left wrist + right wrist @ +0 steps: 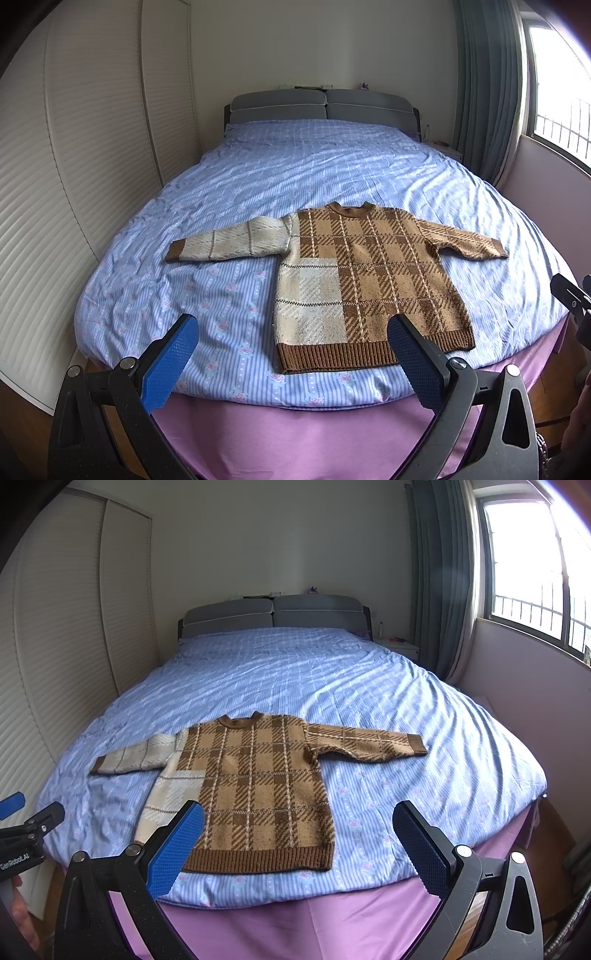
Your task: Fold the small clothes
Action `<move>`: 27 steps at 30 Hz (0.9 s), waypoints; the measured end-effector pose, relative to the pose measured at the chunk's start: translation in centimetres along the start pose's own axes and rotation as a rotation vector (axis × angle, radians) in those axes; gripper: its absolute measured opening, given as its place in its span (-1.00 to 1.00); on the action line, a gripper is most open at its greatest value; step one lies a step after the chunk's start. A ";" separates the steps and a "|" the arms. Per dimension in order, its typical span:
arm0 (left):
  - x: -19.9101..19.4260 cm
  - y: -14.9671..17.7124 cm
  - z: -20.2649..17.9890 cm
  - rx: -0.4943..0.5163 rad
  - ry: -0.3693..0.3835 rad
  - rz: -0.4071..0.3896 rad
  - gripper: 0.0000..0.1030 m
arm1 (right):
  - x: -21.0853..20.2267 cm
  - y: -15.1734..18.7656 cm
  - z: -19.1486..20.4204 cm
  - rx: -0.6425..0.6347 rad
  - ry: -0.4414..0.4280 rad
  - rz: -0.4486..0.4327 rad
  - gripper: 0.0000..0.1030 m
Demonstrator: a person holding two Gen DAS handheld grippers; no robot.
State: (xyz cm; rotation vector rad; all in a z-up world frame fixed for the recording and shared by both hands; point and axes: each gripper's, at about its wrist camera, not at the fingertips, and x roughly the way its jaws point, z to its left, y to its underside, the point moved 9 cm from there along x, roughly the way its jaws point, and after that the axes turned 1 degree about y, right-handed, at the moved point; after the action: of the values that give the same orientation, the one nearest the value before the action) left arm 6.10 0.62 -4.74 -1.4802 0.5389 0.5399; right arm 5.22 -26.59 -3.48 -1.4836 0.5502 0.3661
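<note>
A small brown and cream plaid sweater (362,280) (258,786) lies flat on the bed, face up, both sleeves spread sideways and its ribbed hem toward me. My left gripper (291,332) hovers open above the near edge of the bed, just short of the hem, with nothing between its blue pads. Open too and holding nothing, my right gripper (297,819) hangs over the hem's right part. The right gripper's tip shows at the right edge of the left wrist view (570,295). The left gripper's tip (22,812) shows at the left edge of the right wrist view.
The bed carries a blue striped floral cover (295,177) (295,679) over a purple sheet (295,435). A grey headboard (317,105) stands at the far end. Louvered wardrobe doors (92,147) line the left. Curtains and a window (517,572) are on the right, with a small nightstand (402,648).
</note>
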 end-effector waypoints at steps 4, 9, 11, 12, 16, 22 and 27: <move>0.0 -0.1 0.0 0.000 0.000 0.000 1.00 | 0.0 0.0 0.0 0.000 -0.001 0.000 0.99; -0.1 -0.2 0.0 0.000 -0.003 -0.007 1.00 | 0.0 0.0 -0.1 0.000 0.000 -0.002 0.99; -0.1 -0.4 0.0 0.002 -0.001 -0.009 1.00 | 0.0 -0.1 0.0 0.002 0.000 -0.004 0.99; -0.1 -0.4 0.0 0.004 -0.001 -0.009 1.00 | -0.1 -0.2 -0.1 0.004 0.002 -0.005 0.99; -0.2 -0.3 -0.1 0.003 -0.003 -0.010 1.00 | 0.0 -0.3 -0.2 0.004 0.002 -0.005 0.99; 0.0 -0.4 -0.1 0.007 -0.006 -0.013 1.00 | 0.0 -0.2 -0.2 0.008 0.001 -0.008 0.99; 0.3 -0.4 -0.2 0.008 -0.002 -0.006 1.00 | 0.0 -0.3 0.0 0.008 0.003 -0.008 0.99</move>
State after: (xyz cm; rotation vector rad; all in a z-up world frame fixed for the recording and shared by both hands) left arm 6.59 0.44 -4.59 -1.4728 0.5343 0.5345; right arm 5.41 -26.66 -3.22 -1.4781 0.5473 0.3547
